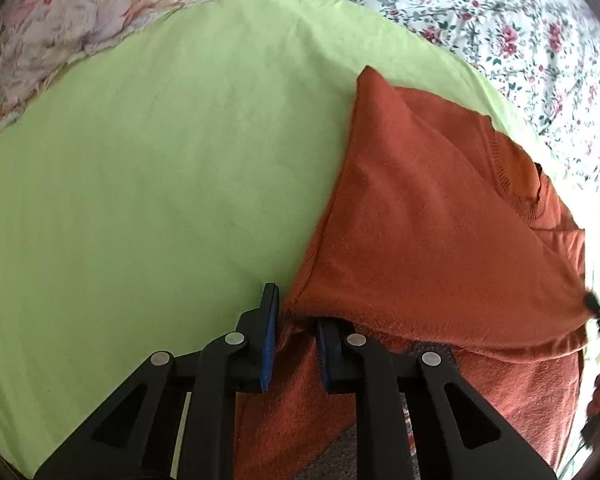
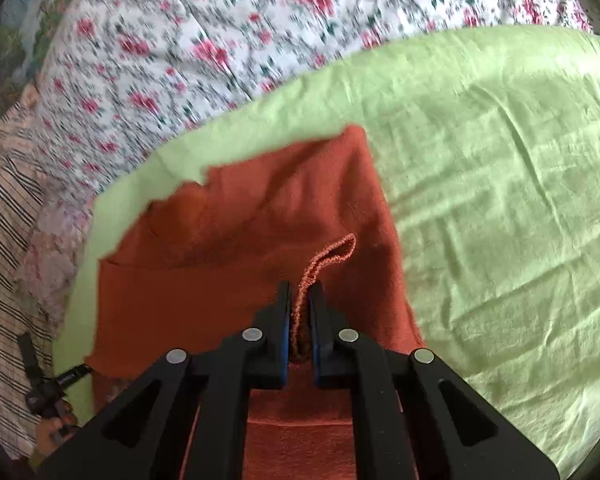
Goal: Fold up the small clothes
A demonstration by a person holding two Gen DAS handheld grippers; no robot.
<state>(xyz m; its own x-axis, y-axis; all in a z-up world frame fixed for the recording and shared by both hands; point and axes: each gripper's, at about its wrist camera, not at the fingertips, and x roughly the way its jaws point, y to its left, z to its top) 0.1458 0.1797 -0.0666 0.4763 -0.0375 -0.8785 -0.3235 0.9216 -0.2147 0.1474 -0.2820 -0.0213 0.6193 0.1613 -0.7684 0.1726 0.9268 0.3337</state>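
A rust-orange knit garment (image 1: 432, 220) lies partly folded on a light green sheet (image 1: 160, 160). My left gripper (image 1: 296, 308) is shut on the garment's lower hem edge, with cloth bunched between the blue pads. My right gripper (image 2: 300, 292) is shut on a ribbed edge of the same garment (image 2: 260, 240), a loop of which sticks up above the fingertips. In the left wrist view the right gripper (image 1: 592, 304) pinches the garment's far right corner, pulling the folded layer taut.
The green sheet (image 2: 500, 200) covers a bed with a floral quilt (image 2: 220, 40) behind it and a pink floral cover (image 1: 60, 32) at the left. A striped cloth (image 2: 8, 240) lies at the left edge.
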